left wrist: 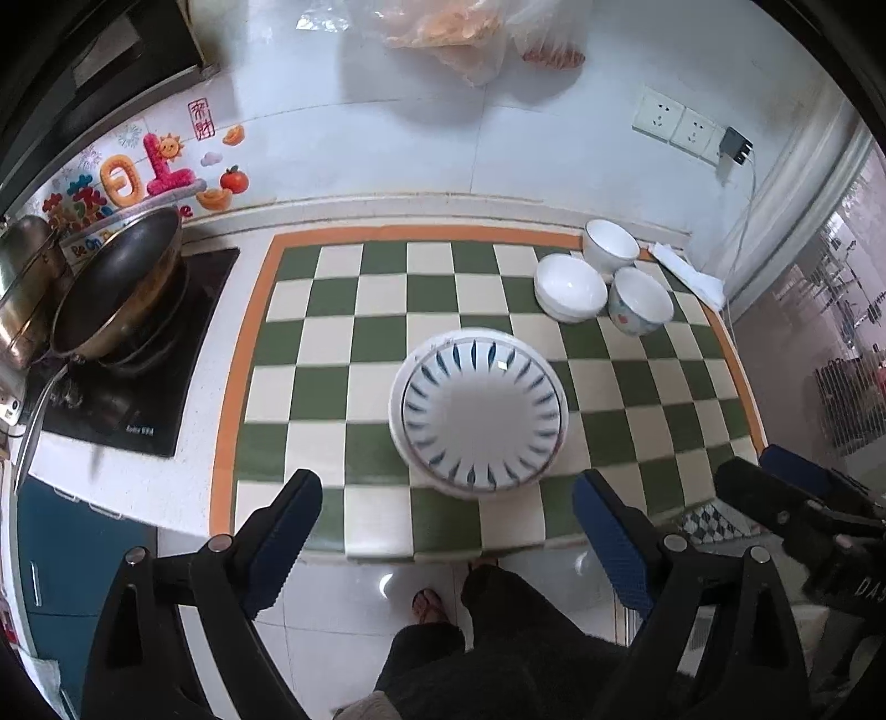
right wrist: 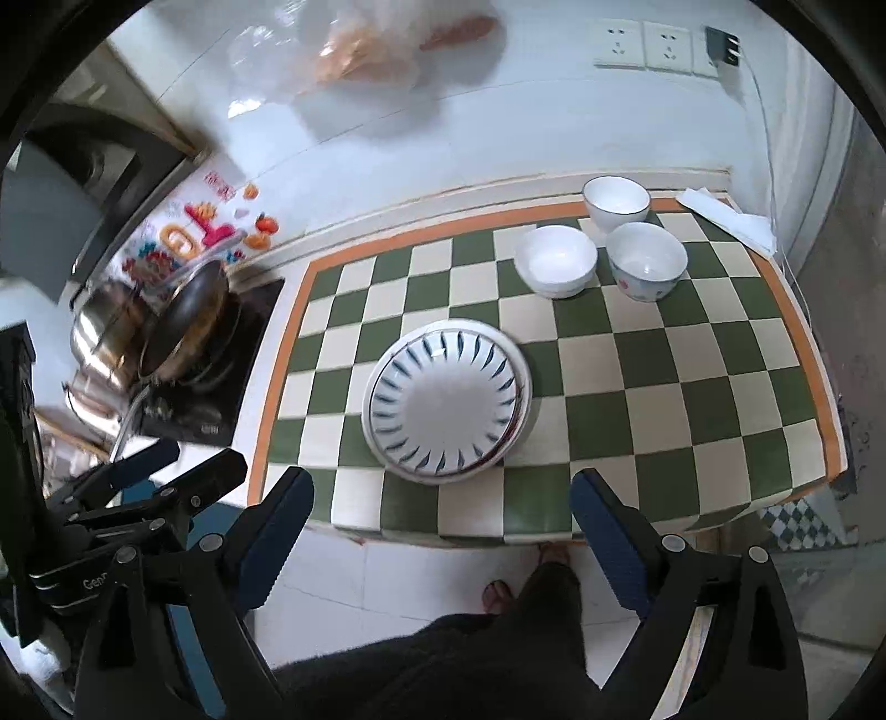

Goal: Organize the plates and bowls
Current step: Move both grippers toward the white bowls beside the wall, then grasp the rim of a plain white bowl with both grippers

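Note:
A stack of plates, the top one white with blue leaf marks, lies in the middle of the green-and-cream checkered mat. Three bowls stand at the mat's back right: a low white bowl, a taller white bowl and a bowl with a painted pattern. My left gripper hangs open above the mat's front edge, nothing between its fingers. My right gripper is open and empty too, close beside it.
A dark wok and a steel pot sit on the stove at the left. A folded white cloth lies by the back right corner. Wall sockets and hanging plastic bags are behind. A person's legs and sandalled feet are below.

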Motion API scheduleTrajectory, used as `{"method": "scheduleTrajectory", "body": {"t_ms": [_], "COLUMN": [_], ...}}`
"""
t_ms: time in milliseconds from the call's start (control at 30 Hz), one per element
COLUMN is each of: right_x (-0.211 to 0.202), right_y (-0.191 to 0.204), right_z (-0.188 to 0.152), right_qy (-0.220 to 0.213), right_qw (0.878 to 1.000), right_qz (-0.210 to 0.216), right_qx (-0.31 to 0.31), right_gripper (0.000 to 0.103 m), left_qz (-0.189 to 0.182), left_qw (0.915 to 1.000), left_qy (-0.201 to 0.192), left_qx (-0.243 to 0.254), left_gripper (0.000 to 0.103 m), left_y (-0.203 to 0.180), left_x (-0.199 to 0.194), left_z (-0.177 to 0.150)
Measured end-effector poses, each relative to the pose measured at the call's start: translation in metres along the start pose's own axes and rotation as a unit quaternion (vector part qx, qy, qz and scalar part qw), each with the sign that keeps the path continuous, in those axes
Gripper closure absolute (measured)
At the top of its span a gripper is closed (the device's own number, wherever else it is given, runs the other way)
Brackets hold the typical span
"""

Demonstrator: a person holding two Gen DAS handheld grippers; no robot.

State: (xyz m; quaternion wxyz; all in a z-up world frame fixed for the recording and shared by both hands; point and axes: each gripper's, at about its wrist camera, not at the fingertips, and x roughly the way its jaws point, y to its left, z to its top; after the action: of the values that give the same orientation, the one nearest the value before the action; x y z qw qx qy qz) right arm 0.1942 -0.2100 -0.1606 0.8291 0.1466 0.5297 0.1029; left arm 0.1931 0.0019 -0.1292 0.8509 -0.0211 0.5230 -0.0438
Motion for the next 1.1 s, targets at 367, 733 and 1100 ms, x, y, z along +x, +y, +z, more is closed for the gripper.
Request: {"method": "scheduleTrajectory", "body": {"t_ms": [367, 733, 1100], "right_x": [0.099, 0.256, 0.322], "right_y": [-0.119, -0.194, -0.202], "right_z": [0.124, 0.188, 0.205], "right_qy": [0.014, 0.110, 0.137], "right_qw": [0.995, 0.981, 0.976], "right_qz": [0.007, 0.031, 0.014], "right_qx": [0.099, 0.159, 0.171], "right_gripper": [0.007, 0.036, 0.072], "left_qz": [-0.009, -0.002, -0.027], "left_qw": [0.9981, 0.9868, 0.9736], "left_qy": [0.060, 0.161, 0.220], "left_qx": [-0.005, 0.015, 0.055], "left_gripper": [0.010, 0.013, 0.061], "left_y": [-0.046, -0.096, -0.130], "left_x": [0.130, 0.298, 0.377], "left_z": [0.120, 0.208, 0.235]}}
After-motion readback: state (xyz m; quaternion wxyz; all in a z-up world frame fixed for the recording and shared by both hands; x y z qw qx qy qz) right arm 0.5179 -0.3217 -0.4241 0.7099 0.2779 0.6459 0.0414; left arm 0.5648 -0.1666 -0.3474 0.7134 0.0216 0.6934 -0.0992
